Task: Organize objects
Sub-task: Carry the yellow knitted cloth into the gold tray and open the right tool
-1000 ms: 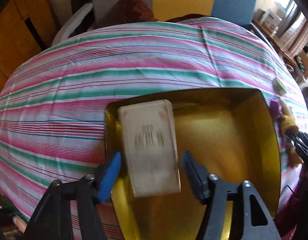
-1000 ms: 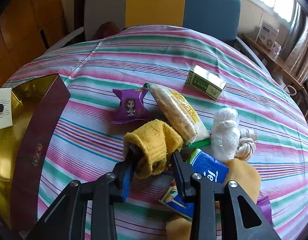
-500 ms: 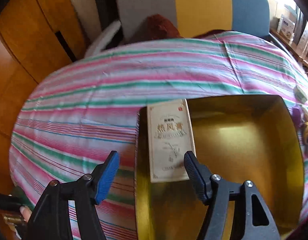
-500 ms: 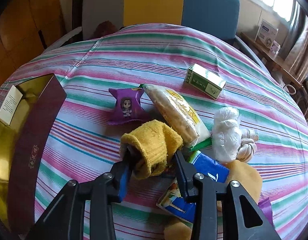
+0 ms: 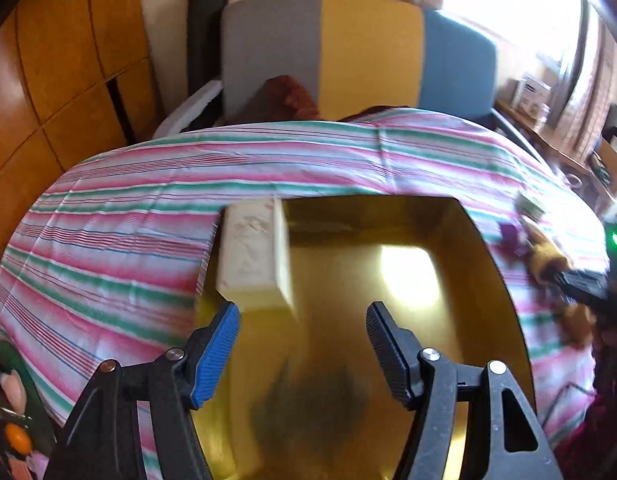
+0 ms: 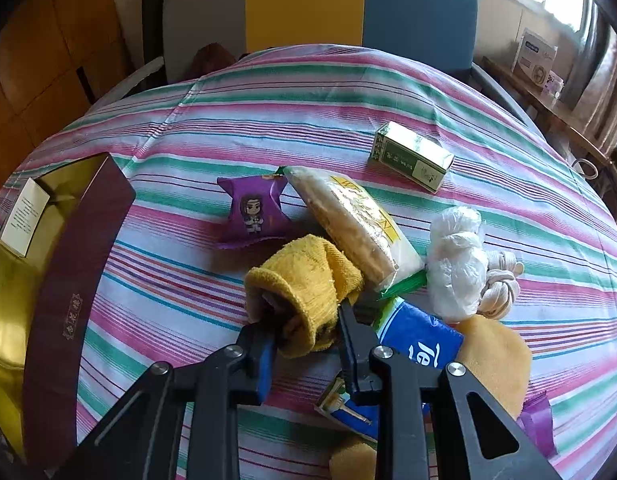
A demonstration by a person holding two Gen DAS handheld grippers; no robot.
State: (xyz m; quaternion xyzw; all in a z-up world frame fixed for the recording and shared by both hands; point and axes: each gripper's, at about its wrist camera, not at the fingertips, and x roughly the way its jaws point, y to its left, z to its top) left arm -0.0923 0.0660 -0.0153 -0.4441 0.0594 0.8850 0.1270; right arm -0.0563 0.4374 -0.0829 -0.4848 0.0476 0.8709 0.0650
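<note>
The left tool (image 5: pixel 302 350) hangs over the gold box (image 5: pixel 488 248) with its jaws wide and nothing between them. A cream carton (image 5: pixel 254 258) leans in the far left corner of the box, just beyond the tool's left finger; the picture is blurred there, so whether finger and carton touch is hard to say. The rest of the box floor looks bare.

The right tool (image 6: pixel 306 342) has just been closing, and its jaws now stand narrow, pinching a yellow sock (image 6: pixel 304 284) that bulges up between the pads. The sock is at the near edge of a heap on the striped bench (image 6: pixel 308 100). Touching it on the far side are a purple sachet (image 6: pixel 254 210) and a long clear packet (image 6: pixel 354 222). To the right of the packet sits a white plastic bundle (image 6: pixel 454 262) with a knotted cord (image 6: pixel 500 282) against it. A blue tissue pack (image 6: pixel 418 338) lies under the tool's right finger, beside a tan soft thing (image 6: pixel 496 354). A green-and-gold carton (image 6: pixel 410 156) lies apart, further back on the bench. The box, with its maroon outer wall (image 6: pixel 74 280), is to the left, well clear of the heap.
</note>
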